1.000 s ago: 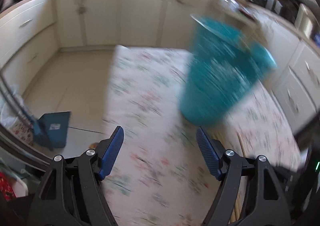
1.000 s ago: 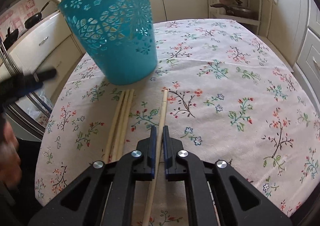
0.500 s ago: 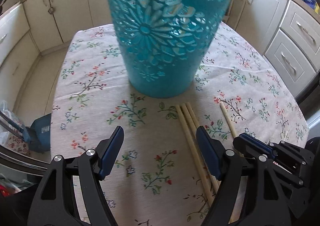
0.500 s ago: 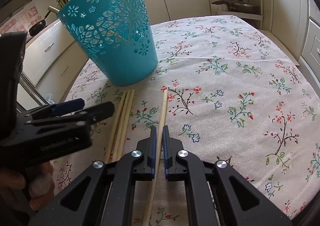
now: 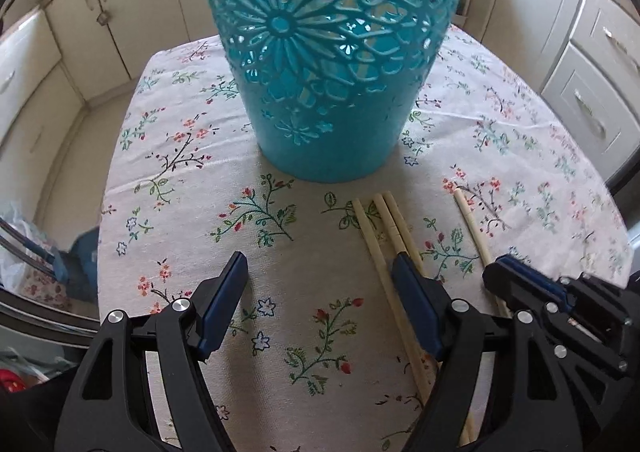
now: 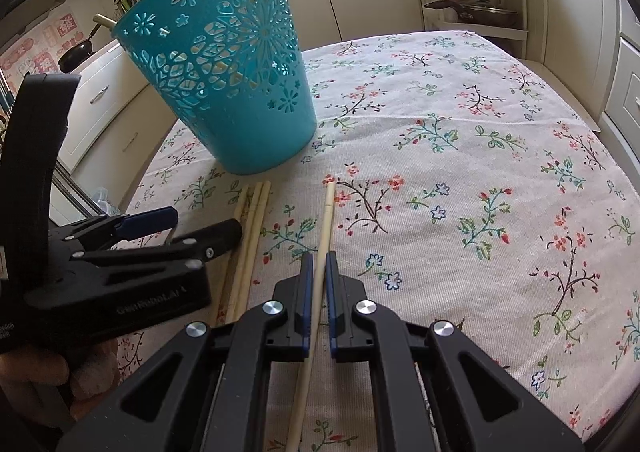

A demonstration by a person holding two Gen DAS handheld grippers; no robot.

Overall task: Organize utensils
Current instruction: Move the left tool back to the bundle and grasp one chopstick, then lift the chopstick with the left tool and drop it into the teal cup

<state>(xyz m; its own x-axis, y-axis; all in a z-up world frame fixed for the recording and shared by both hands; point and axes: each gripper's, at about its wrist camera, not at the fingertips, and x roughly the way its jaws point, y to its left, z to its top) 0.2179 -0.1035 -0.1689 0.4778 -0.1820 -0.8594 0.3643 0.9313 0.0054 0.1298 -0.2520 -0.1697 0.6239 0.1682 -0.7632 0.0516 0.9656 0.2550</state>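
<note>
A teal cut-out basket (image 5: 328, 52) (image 6: 228, 88) stands on the floral tablecloth. Three wooden chopsticks (image 5: 380, 236) (image 6: 250, 236) lie side by side in front of it. A single chopstick (image 6: 324, 220) (image 5: 472, 224) lies to their right. My right gripper (image 6: 316, 264) (image 5: 516, 276) is shut on this single chopstick, which rests on the cloth. My left gripper (image 5: 320, 268) (image 6: 188, 224) is open and empty, low over the cloth, its right finger over the three chopsticks.
The table (image 6: 480, 156) with the floral cloth has rounded edges. Cream kitchen cabinets (image 5: 592, 100) surround it. A shelf with pots (image 6: 472, 8) stands at the back right. A blue dustpan (image 5: 80, 264) is on the floor at the left.
My left gripper has swung in from the left and come down close to the basket and the three chopsticks. My right gripper has stayed shut on the single chopstick.
</note>
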